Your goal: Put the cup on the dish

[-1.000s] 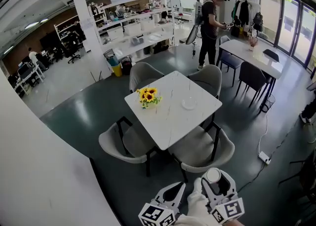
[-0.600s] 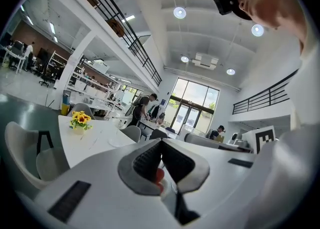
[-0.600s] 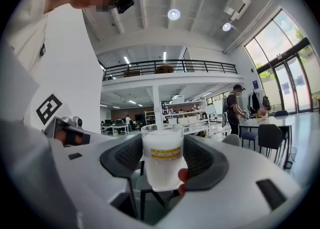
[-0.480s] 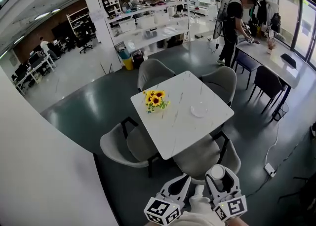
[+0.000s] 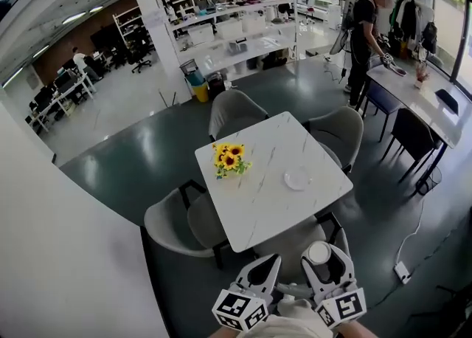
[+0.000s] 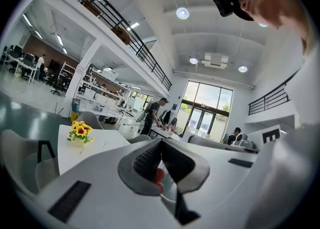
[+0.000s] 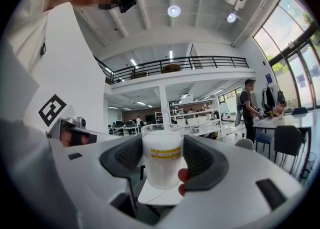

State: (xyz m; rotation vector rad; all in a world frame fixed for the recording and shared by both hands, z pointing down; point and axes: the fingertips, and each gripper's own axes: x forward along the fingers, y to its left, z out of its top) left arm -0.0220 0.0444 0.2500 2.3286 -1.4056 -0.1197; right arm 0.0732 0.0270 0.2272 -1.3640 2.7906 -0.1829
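Here we hold the right gripper (image 7: 162, 159) clamped on the frosted white cup (image 7: 161, 143), which stands upright between its jaws, short of the table (image 5: 258, 207) and well apart from the dish (image 5: 297, 178) lying there. Our left gripper (image 6: 161, 159) is pressed fully together with nothing between its jaws. A yellow strip (image 7: 165, 154) on the cup carries print too small to read.

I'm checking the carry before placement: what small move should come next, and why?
Probably bring the right gripper forward toward the marble table. Its jaws are shut on the upright cup, which hangs short of the table's near edge, while the white dish lies empty on the tabletop's right side.
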